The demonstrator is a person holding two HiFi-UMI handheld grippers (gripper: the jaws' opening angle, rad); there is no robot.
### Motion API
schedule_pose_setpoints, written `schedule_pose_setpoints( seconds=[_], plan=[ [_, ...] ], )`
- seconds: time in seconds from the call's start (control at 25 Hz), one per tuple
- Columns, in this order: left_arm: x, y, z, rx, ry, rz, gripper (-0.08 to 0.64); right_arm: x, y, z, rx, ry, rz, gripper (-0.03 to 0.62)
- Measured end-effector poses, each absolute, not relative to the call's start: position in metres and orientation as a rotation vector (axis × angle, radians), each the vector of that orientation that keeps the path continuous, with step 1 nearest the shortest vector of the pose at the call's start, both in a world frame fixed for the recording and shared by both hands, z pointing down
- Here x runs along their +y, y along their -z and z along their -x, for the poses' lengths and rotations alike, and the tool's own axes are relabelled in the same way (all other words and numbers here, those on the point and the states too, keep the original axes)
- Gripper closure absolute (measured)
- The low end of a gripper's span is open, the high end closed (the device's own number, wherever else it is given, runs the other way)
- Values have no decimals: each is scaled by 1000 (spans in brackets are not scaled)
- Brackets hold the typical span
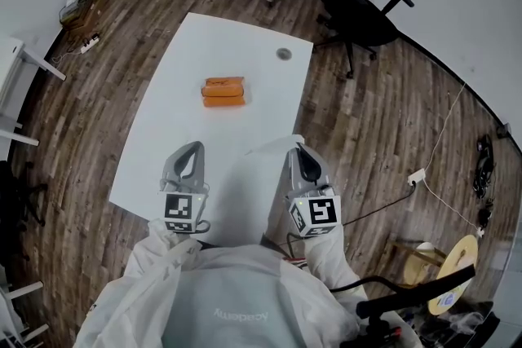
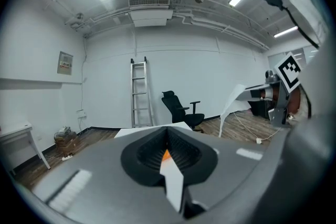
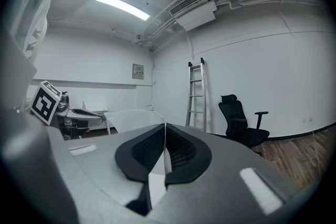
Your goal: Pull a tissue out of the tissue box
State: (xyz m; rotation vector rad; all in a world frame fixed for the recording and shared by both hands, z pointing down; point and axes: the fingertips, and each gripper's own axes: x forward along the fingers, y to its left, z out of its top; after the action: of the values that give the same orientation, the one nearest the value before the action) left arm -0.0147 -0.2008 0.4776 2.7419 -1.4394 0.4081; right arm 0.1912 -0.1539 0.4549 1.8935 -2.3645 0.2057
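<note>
**Head view.** Our left gripper point(image 1: 190, 152) and right gripper point(image 1: 300, 151) sit side by side low in the picture, over the near end of the white bench point(image 1: 167, 118). A thin white tissue point(image 1: 265, 175) is stretched between them. Both ends look pinched, so we think it could rip if our hands pull apart. White on white, it is hard to pick out. The orange tissue box point(image 1: 223, 90) lies in the middle of the bench, well apart from the tissue, so we think the sheet is out of the box. We cannot tell if a new sheet pokes up from it.

**Left gripper view.** At the bottom middle our left jaws are clenched, with a small strip of tissue point(image 2: 174, 181) nipped between them. Only a little bit is caught, so a tug from the other side could slide it free. A speck of the orange box shows through the gap. At the right of the picture the sheet bends up toward the right gripper like a little tent.

**Right gripper view.** Our right jaws are squeezed tight on the tissue point(image 3: 156, 183) at the bottom middle. The sheet curves off to the left of the picture, toward the left gripper. It looks light and floppy, so a quick swing could make it flap, fold over or crumple.
</note>
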Motion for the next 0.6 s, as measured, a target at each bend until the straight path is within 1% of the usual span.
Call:
schedule_pose_setpoints(
  seconds=[0.6],
  plan=[
    [-189,-469,5,-1454,-413,-2741,560,-143,-446,-197,-2397,-200,-1915,591]
  ],
)
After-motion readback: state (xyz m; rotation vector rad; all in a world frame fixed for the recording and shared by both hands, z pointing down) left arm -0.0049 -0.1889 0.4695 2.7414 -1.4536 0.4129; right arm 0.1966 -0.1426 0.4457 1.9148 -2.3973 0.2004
